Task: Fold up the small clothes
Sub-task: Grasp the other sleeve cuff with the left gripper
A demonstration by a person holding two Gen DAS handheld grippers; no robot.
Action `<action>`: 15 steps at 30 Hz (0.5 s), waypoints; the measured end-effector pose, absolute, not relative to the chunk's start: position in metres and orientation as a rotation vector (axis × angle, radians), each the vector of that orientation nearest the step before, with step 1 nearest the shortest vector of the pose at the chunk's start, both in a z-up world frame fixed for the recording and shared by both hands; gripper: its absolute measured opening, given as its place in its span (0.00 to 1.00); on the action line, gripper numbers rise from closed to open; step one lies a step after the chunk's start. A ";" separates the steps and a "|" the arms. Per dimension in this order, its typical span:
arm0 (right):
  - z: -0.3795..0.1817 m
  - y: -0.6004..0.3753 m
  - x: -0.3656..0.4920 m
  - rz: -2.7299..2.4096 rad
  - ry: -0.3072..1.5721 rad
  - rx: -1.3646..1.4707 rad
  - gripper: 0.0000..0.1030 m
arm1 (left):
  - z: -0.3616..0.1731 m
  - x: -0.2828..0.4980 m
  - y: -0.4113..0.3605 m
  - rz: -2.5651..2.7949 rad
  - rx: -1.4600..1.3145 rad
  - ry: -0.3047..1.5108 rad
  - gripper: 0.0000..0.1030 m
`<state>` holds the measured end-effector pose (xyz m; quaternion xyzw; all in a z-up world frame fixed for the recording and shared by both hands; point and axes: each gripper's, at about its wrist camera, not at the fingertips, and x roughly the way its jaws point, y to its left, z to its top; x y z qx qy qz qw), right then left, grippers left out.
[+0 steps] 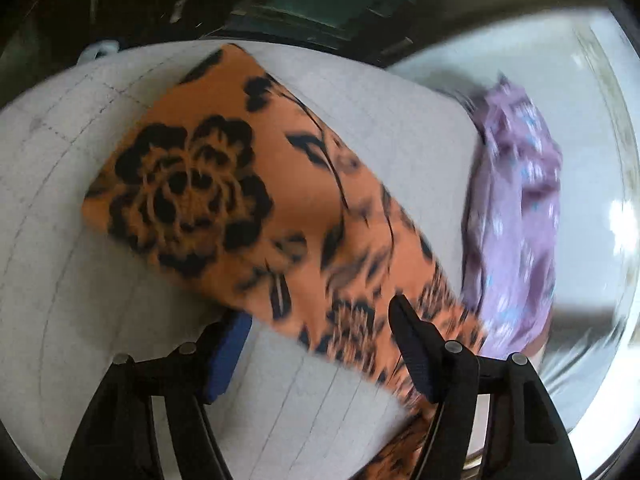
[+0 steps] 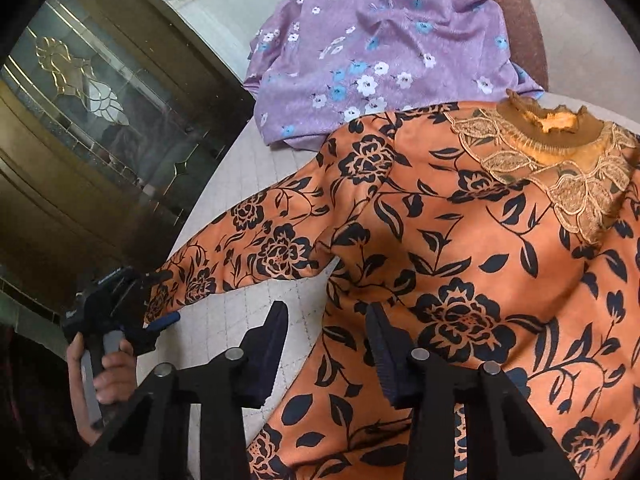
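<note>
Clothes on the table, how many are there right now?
2. The orange top lies spread across the table, nearest the cameras. The purple top sits bunched beyond it at the table's far edge. More could be hidden underneath.

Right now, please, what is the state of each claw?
Left claw: open, the orange sleeve lies between its jaws, not pinched.
Right claw: open, holding nothing, over the edge of the orange top.

Readable text: none in either view.
Left gripper [image 2: 160, 322] body: faint pale lettering on its black top, too small and blurred to read.
Garments and table: patterns only, no legible labels.
</note>
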<state>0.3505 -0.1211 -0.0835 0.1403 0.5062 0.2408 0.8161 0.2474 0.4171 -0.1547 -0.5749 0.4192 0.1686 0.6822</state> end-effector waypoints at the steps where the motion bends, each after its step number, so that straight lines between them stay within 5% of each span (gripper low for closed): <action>1: -0.084 -0.122 0.350 0.517 1.078 0.313 0.42 | -0.155 0.249 0.421 0.388 -1.315 0.936 0.69; 4: -0.082 -0.124 0.349 0.519 1.072 0.323 0.40 | -0.149 0.259 0.425 0.455 -1.280 0.957 0.61; 6: -0.080 -0.125 0.346 0.519 1.066 0.311 0.38 | -0.137 0.262 0.417 0.553 -1.130 0.993 0.03; 10: -0.077 -0.135 0.340 0.511 1.061 0.312 0.36 | -0.112 0.269 0.387 0.529 -0.947 0.963 0.05; 15: -0.069 -0.167 0.331 0.585 1.038 0.423 0.36 | -0.009 0.273 0.292 0.326 -0.502 0.748 0.05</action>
